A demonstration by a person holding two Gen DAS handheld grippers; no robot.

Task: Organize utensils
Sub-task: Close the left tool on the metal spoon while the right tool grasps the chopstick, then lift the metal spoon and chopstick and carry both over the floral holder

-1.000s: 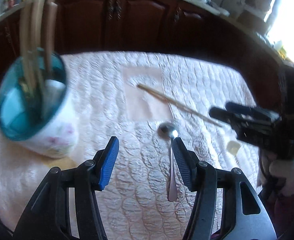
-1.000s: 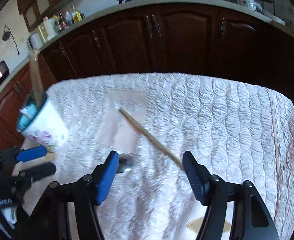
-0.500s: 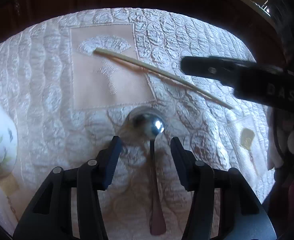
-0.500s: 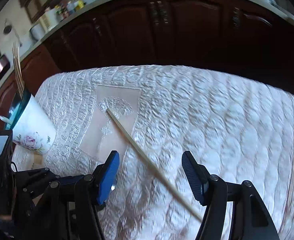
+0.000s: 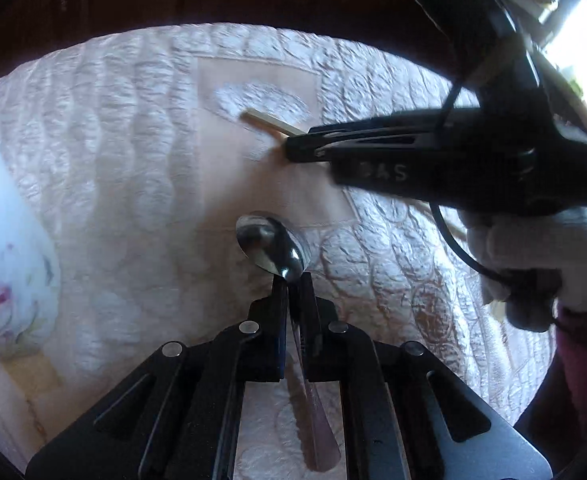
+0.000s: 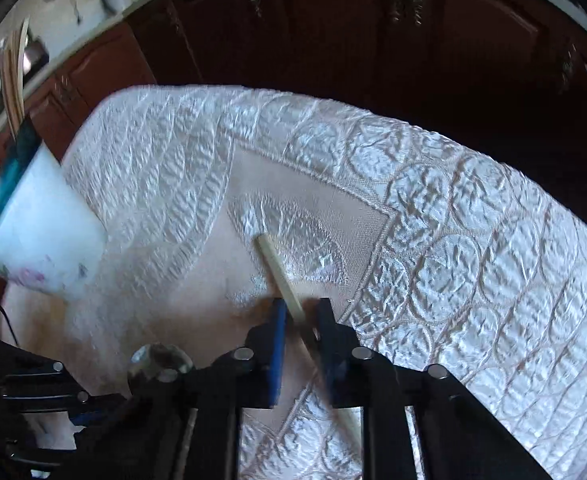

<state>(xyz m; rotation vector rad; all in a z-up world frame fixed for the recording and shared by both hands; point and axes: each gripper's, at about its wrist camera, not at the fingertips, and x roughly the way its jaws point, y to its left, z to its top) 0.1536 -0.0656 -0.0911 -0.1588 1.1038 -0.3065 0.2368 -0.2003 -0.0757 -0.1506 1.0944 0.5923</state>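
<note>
My left gripper is shut on the neck of a metal spoon that lies on the quilted cloth; its handle runs back under the fingers. My right gripper straddles a wooden chopstick near its far end, with the jaws nearly closed around it and a small gap still showing. The chopstick tip also shows in the left wrist view, beside the right gripper's black body. The spoon bowl shows at the lower left of the right wrist view.
A white flowered cup with a teal inside holds several wooden utensils at the table's left; it also shows in the left wrist view. Dark wooden cabinets stand behind the cloth-covered table.
Both grippers came down to the table. The left jaws closed on the spoon's neck. The right jaws narrowed around the chopstick, further along toward its far end.
</note>
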